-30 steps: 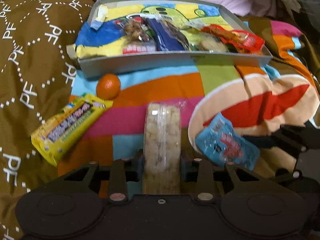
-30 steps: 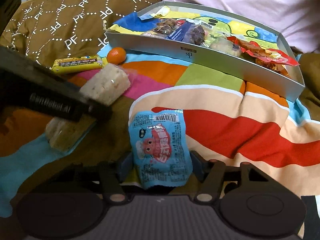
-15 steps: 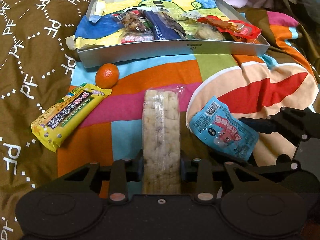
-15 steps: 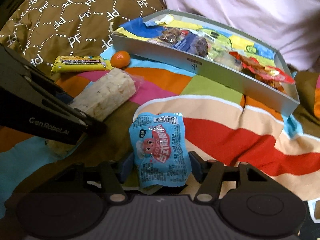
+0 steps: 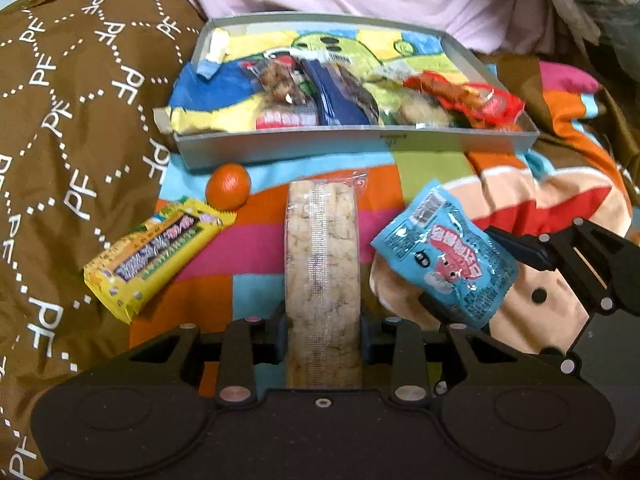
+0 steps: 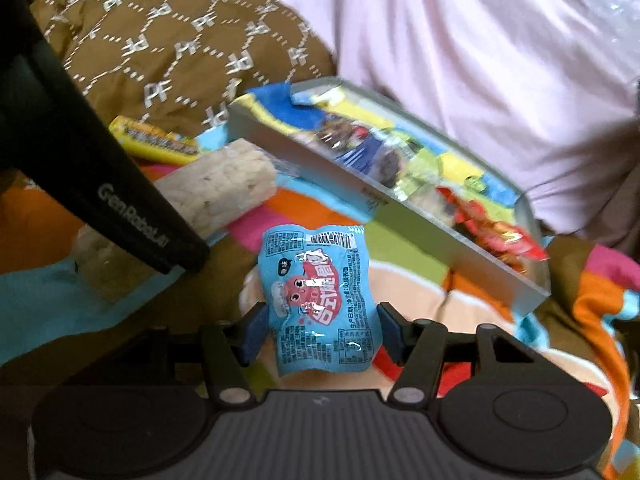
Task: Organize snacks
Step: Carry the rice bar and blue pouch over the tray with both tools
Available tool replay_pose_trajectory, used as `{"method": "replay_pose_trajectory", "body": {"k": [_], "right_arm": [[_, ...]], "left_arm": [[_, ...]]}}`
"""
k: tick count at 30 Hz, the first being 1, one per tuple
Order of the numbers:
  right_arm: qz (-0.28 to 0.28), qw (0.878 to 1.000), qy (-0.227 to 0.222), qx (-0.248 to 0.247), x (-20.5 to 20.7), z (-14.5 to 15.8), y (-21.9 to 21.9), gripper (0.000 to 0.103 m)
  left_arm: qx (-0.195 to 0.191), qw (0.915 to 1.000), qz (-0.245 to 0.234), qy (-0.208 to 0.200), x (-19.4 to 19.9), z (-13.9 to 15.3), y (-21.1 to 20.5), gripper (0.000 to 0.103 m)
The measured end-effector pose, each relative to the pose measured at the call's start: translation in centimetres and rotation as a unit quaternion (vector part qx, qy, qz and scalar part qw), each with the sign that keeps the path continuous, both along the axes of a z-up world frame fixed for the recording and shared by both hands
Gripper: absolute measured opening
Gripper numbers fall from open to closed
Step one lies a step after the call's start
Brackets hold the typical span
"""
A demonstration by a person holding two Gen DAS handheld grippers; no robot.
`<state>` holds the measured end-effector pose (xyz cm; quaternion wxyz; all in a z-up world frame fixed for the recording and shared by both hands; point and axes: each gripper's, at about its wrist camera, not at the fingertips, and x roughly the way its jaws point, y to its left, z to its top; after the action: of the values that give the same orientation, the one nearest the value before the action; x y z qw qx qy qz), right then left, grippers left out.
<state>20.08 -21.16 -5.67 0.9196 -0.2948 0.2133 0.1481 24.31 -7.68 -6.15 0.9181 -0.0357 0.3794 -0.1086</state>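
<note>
A long rice-puff bar [image 5: 322,256] in clear wrap lies lengthwise between the fingers of my left gripper [image 5: 322,334], which is shut on its near end. To its right, my right gripper [image 5: 460,276] is shut on a blue packet [image 5: 424,236] with a red cartoon. In the right wrist view the pads of the right gripper [image 6: 322,328] press the blue packet [image 6: 316,280] from both sides, above the striped blanket. Beyond both stands the grey tray [image 5: 320,148] with several snack packets inside.
A yellow snack bar [image 5: 152,256] and a small mandarin [image 5: 228,184] lie on the blanket left of the rice bar. A brown patterned pillow [image 5: 80,120] rises at the left. Pink cloth [image 6: 480,60] lies behind the tray [image 6: 400,220].
My right gripper has rolled and swung with the blue packet, which now sits higher off the blanket and nearer the tray. The left gripper has stayed in place with the rice bar.
</note>
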Motion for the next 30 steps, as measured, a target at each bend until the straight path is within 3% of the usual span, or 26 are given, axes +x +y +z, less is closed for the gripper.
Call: {"method": "replay_pose_trajectory", "body": {"k": [8,17,30], "right_arm": [[-0.021,0.996,-0.073,0.037,0.5,1.5,-0.8,0.063],[-0.048,0.985,-0.131,0.098,3.1,3.6,-0.9,0.063],[-0.052,0.968,-0.174,0.171,9.1,5.9,0.4,0.064]], "left_arm": [[-0.021,0.9989,0.022,-0.037,1.1,3.5,0.2,0.035],[-0.007,0.9943,0.063,-0.085,4.3,7.1,1.5,0.035],[0.01,0.9866,0.124,-0.106,10.4,9.2,3.8,0.035]]}}
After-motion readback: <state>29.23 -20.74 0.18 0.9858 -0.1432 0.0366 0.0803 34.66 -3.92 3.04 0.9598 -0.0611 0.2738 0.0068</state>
